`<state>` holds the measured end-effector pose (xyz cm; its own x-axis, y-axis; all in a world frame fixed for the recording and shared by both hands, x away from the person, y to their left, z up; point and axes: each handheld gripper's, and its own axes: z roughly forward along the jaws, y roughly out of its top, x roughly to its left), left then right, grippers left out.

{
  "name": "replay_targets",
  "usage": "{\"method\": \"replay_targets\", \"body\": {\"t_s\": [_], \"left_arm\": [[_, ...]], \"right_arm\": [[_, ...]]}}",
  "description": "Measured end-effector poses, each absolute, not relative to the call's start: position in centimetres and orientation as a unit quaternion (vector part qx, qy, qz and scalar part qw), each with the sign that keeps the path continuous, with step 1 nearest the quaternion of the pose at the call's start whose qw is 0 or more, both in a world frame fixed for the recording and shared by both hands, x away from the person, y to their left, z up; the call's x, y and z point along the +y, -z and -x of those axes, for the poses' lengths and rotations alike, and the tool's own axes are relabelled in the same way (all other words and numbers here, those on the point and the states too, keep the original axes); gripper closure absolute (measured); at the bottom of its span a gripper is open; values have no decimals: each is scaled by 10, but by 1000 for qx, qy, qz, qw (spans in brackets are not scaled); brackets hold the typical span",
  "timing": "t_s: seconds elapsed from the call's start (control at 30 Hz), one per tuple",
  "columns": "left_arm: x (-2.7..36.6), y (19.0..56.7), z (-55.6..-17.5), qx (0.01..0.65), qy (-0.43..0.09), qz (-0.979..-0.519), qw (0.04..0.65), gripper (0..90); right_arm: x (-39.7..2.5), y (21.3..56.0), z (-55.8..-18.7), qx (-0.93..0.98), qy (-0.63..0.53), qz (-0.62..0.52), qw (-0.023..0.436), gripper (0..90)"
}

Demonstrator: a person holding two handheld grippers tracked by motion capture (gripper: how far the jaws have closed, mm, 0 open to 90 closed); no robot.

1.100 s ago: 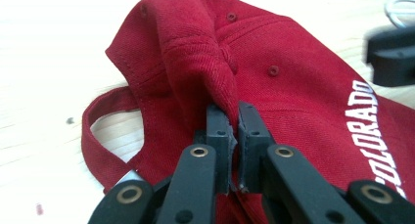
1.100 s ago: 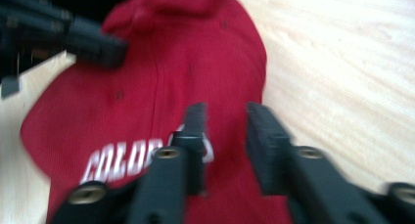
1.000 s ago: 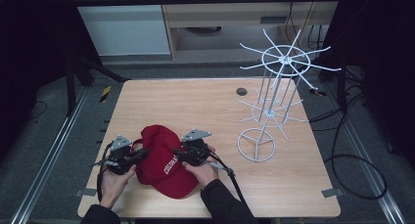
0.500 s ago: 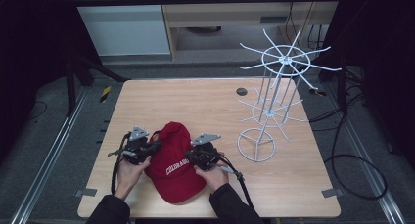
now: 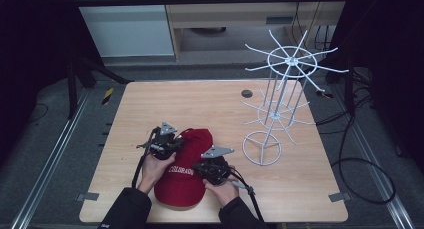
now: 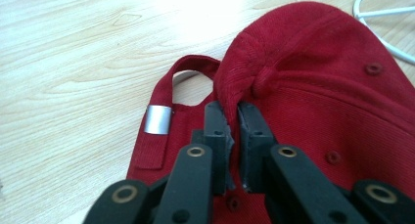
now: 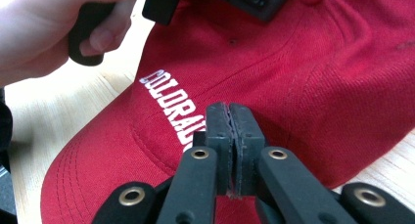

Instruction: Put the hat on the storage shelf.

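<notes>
Cap (image 5: 186, 175) lettering partly hidden behind right tool (image 7: 229, 117).

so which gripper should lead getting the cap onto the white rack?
Probably right. The right gripper grips the red cap on the side nearer the white rack; the left gripper pinches crown fabric on the far side.

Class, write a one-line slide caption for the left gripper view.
Left gripper pinching a fold of the red cap near its back strap, on the wooden table.
</notes>
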<state>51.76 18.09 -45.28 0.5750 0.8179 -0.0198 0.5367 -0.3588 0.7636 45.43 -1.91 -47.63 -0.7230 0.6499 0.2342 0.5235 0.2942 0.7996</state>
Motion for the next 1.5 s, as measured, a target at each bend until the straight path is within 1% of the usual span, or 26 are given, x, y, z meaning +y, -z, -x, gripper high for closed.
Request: {"method": "replay_targets", "body": {"t_s": [0.03,0.1,0.13,0.23,0.27,0.33,0.4,0.53,0.63,0.67,0.73,0.77,0.8,0.83,0.87,0.9,1.0,1.1,1.3,1.5], "left_arm": [[184,450,-515,422,-185,-799,388,707],[191,441,-508,420,-193,-792,398,608],[197,436,-504,421,-200,-789,400,571],[216,427,-488,436,-200,-775,412,518],[223,427,-482,437,-202,-772,414,511],[236,430,-469,448,-205,-769,407,502],[249,439,-459,463,-201,-765,401,502],[262,453,-452,488,-173,-759,396,516],[258,458,-456,489,-172,-764,383,539],[255,460,-459,489,-171,-767,380,560],[250,464,-465,490,-168,-773,367,610],[249,466,-468,491,-166,-775,362,649],[248,466,-470,492,-164,-776,359,690],[247,466,-473,494,-161,-776,358,722],[247,466,-476,496,-158,-775,358,748],[247,466,-478,498,-158,-773,359,771],[244,465,-486,498,-160,-775,354,817],[241,465,-496,498,-166,-777,349,842],[232,463,-519,493,-181,-780,339,850],[220,463,-534,484,-194,-788,326,849]], "right_arm": [[-21,476,-455,799,-472,-368,63,862],[-24,472,-454,793,-482,-367,66,831],[-27,470,-453,790,-487,-364,76,820],[-36,463,-454,778,-497,-366,114,703],[-39,461,-456,775,-497,-369,128,685],[-46,460,-462,766,-496,-381,147,618],[-52,461,-471,758,-496,-392,159,598],[-56,467,-491,752,-491,-408,166,548],[-54,473,-503,753,-479,-420,164,534],[-54,476,-507,756,-474,-422,161,539],[-54,480,-512,760,-466,-428,146,588],[-54,481,-513,763,-462,-430,140,637],[-55,482,-514,765,-457,-434,130,723],[-56,482,-513,768,-456,-431,123,790],[-57,482,-512,771,-457,-429,118,843],[-58,481,-511,771,-458,-427,115,873],[-59,477,-503,780,-453,-417,110,888],[-57,476,-491,789,-452,-401,106,888],[-50,477,-466,799,-459,-377,91,873],[-36,481,-449,804,-467,-361,75,864]]}}
